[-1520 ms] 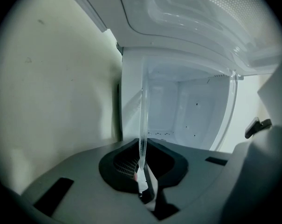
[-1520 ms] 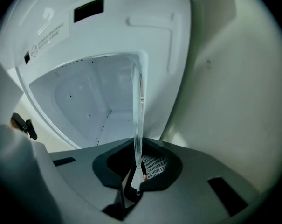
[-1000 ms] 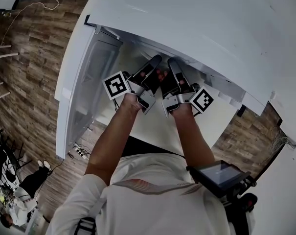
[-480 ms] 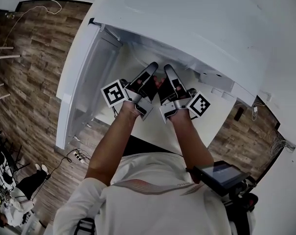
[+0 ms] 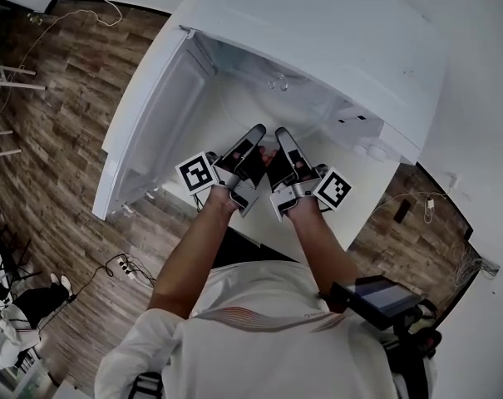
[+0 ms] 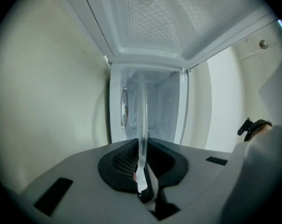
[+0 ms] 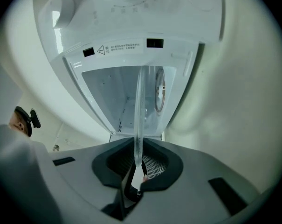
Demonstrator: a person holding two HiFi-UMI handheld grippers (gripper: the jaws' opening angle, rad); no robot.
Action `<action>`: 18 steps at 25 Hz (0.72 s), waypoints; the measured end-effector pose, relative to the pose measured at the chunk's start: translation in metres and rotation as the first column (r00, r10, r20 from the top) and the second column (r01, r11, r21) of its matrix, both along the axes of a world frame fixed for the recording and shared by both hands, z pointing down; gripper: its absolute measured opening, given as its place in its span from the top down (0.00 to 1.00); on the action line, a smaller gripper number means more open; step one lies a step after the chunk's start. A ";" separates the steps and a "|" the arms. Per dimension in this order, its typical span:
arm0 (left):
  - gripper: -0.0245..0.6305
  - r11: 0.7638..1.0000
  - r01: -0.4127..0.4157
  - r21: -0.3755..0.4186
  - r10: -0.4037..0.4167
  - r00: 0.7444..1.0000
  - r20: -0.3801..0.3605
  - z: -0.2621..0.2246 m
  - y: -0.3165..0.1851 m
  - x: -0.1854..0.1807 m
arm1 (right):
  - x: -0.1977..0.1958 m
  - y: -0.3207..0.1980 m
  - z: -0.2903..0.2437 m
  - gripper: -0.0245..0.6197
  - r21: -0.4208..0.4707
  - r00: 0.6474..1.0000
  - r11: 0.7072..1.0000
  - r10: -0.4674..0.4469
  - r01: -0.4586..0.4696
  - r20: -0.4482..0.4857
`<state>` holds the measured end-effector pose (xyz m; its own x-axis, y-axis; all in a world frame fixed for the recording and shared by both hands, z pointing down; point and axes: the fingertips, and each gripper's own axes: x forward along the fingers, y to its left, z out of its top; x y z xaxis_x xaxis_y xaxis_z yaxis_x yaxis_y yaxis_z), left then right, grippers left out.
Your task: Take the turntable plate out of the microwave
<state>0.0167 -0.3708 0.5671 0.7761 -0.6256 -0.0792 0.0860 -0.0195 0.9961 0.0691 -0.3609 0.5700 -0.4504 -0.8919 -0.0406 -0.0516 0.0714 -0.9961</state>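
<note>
Left gripper (image 6: 141,146) and right gripper (image 7: 138,146) each clamp the near rim of the clear round glass turntable plate (image 6: 142,111) before the open white microwave (image 5: 318,23). It is probably heavy, slick and brittle, so the rim is the right place to hold.

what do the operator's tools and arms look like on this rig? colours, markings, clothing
Matched pair. The left tool and right tool have grey bodies, long dark jaws and black mesh-textured pads. Each carries a white cube with a black square marker: left cube, right cube. No cables visible. The person wears a white short-sleeved shirt with a thin stripe.
</note>
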 end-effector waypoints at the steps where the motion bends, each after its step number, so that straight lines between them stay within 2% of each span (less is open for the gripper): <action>1: 0.89 1.000 0.008 0.003 -0.008 1.000 -0.001 -0.001 0.005 -0.001 | -0.001 0.005 -0.001 0.90 0.001 1.000 1.000 -0.009 0.009 0.003; 8: 0.89 0.997 0.077 0.029 -0.076 0.997 -0.012 -0.026 0.064 -0.023 | -0.022 0.060 -0.026 0.90 0.032 0.997 0.996 -0.083 0.083 -0.006; 18: 0.89 0.995 0.091 0.031 -0.091 0.996 0.002 -0.039 0.072 -0.028 | -0.027 0.067 -0.038 0.90 0.034 0.995 0.995 -0.095 0.095 0.003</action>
